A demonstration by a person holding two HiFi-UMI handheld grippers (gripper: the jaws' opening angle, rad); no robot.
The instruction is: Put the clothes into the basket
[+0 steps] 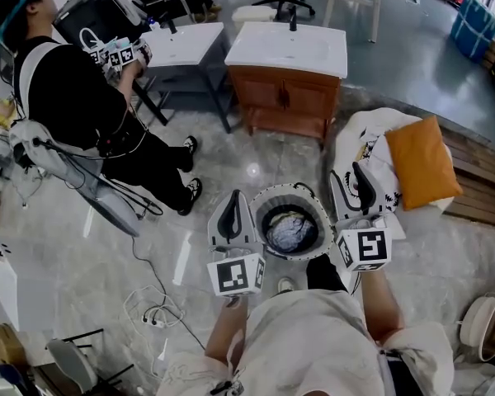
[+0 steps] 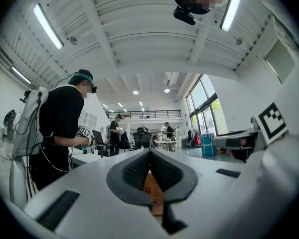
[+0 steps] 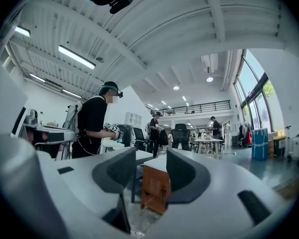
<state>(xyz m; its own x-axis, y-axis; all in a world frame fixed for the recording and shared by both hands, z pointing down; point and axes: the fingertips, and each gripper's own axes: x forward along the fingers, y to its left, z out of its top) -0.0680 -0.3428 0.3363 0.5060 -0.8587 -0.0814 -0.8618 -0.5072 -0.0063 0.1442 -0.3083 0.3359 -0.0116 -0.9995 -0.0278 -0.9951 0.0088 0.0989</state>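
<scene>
A round basket with a white rim stands on the floor right in front of me. A crumpled grey-blue cloth lies inside it. My left gripper hovers just left of the basket, held level. In the left gripper view the left gripper has its dark pads meeting at the tip with nothing between them. My right gripper hangs just right of the basket. In the right gripper view the right gripper has its jaws well apart and empty.
A wooden cabinet with a white sink top stands beyond the basket, with a white table to its left. A person in black holding grippers stands at the upper left. An orange cushion lies on white bedding at the right. Cables trail over the floor.
</scene>
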